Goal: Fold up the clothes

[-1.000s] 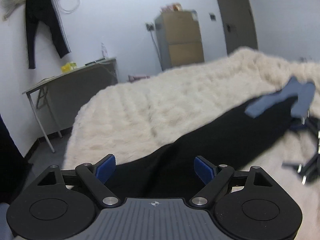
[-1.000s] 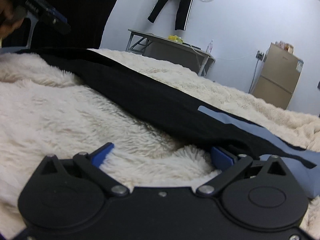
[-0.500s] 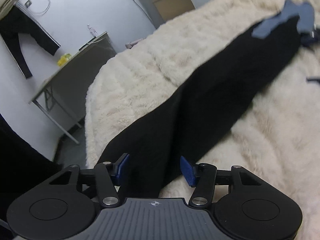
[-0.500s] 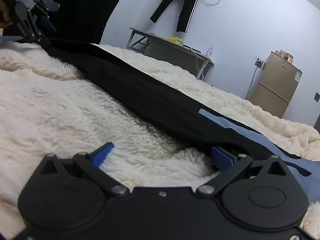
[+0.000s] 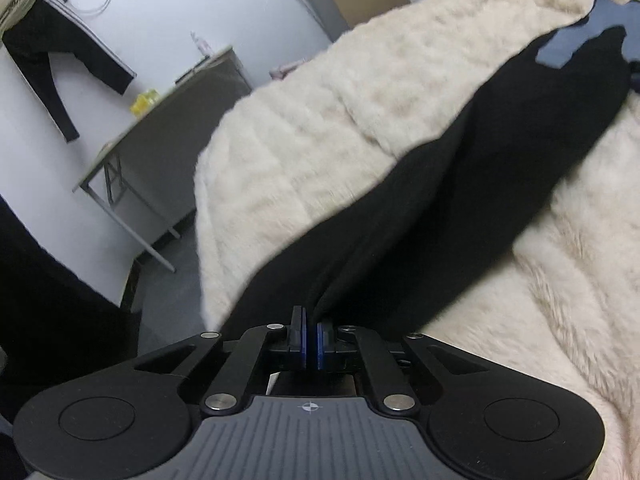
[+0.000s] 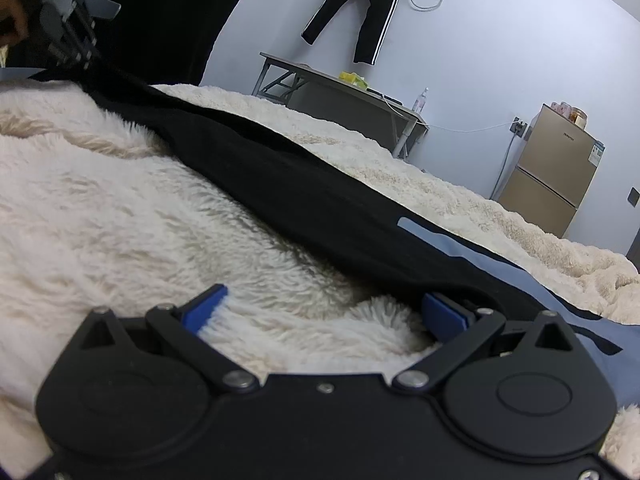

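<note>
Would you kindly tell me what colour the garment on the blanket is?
Black garment with greyish-blue panels at one end, clearest in the right wrist view.

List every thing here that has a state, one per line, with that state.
left claw: shut on the black garment's end
right claw: open, resting on the blanket beside the garment's blue part
black garment: stretched out long across the blanket, not yet folded
blanket: spread over the bed
black pants: hanging on the wall

The black trousers (image 5: 500, 152) ran off the frame's right edge; the label on the fridge (image 6: 560, 172) was too small to read.
</note>
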`<control>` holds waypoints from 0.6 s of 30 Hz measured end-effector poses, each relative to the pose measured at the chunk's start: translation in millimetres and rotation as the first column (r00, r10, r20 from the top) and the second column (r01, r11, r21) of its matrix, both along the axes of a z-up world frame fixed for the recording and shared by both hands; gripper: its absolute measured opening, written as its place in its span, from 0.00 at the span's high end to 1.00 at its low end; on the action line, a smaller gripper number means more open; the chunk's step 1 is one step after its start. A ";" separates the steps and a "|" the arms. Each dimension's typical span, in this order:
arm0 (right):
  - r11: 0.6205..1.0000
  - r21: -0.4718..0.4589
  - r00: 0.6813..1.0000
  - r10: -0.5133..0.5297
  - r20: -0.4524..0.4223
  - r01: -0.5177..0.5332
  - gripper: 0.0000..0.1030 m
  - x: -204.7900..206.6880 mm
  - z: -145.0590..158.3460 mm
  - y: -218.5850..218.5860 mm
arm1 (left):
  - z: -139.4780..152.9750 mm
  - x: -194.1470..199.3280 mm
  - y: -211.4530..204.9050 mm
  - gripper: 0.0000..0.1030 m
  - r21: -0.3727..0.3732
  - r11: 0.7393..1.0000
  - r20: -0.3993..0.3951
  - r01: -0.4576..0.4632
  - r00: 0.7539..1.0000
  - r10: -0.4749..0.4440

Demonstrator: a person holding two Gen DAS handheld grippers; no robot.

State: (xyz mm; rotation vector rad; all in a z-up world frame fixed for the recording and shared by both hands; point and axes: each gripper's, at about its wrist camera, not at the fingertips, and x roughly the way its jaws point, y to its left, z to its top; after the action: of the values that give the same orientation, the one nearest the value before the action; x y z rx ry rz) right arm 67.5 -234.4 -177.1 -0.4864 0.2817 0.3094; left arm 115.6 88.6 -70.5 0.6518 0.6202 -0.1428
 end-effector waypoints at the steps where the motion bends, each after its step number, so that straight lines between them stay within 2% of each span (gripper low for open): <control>1: 1.000 -0.001 1.000 0.000 0.001 0.000 0.00 0.0 -0.4 0.0 | 10.7 5.9 2.9 0.96 0.011 1.000 -0.001 0.020 1.000 -0.020; 5: 1.000 -0.004 1.000 0.001 0.004 -0.001 0.00 0.1 -1.3 -0.3 | 44.6 33.3 7.8 0.96 0.036 0.996 0.024 0.077 0.997 -0.078; 6: 1.000 -0.004 1.000 0.001 0.004 -0.001 0.00 0.2 -1.2 -0.5 | 51.2 44.5 11.1 0.96 0.018 0.996 -0.001 0.091 0.996 -0.091; 9: 1.000 -0.006 1.000 0.002 0.004 -0.002 0.00 0.3 -1.4 -0.9 | 55.0 81.5 28.3 0.87 -0.066 0.992 -0.142 0.111 0.983 -0.120; 10: 1.000 -0.006 1.000 0.002 0.005 -0.002 0.00 0.2 -1.6 -1.0 | 44.1 98.5 40.2 0.84 -0.106 0.989 -0.248 0.107 0.960 -0.130; 11: 1.000 -0.006 1.000 0.002 0.005 -0.002 0.00 0.1 -1.7 -1.2 | 35.3 108.4 48.6 0.84 -0.133 0.986 -0.318 0.099 0.938 -0.138; 13: 1.000 -0.006 1.000 0.002 0.006 -0.002 0.00 -0.5 -2.1 -1.3 | 11.4 124.2 72.8 0.81 -0.141 0.990 -0.379 0.024 0.922 -0.076; 14: 1.000 -0.006 1.000 0.002 0.008 -0.002 0.00 -0.9 -2.4 -1.4 | 6.2 127.0 79.0 0.81 -0.133 0.991 -0.383 -0.001 0.923 -0.051; 15: 1.000 -0.006 1.000 0.002 0.009 -0.002 0.00 -1.1 -2.3 -1.1 | 3.3 127.6 85.9 0.74 -0.130 0.991 -0.367 -0.027 0.930 -0.023; 16: 1.000 -0.006 1.000 0.002 0.011 -0.002 0.00 -1.4 -2.3 -0.9 | 2.7 127.0 96.8 0.68 -0.152 0.986 -0.341 -0.068 0.940 0.013; 18: 1.000 -0.006 1.000 0.003 0.013 -0.002 0.00 -1.3 -2.2 -0.6 | 7.8 123.7 111.6 0.63 -0.218 0.968 -0.300 -0.121 0.953 0.052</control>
State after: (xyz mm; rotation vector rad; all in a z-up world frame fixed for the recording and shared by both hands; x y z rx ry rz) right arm 66.3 -235.0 -179.3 -0.4947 0.2690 0.3077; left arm 239.2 200.2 -62.7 0.3748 0.9016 -0.2289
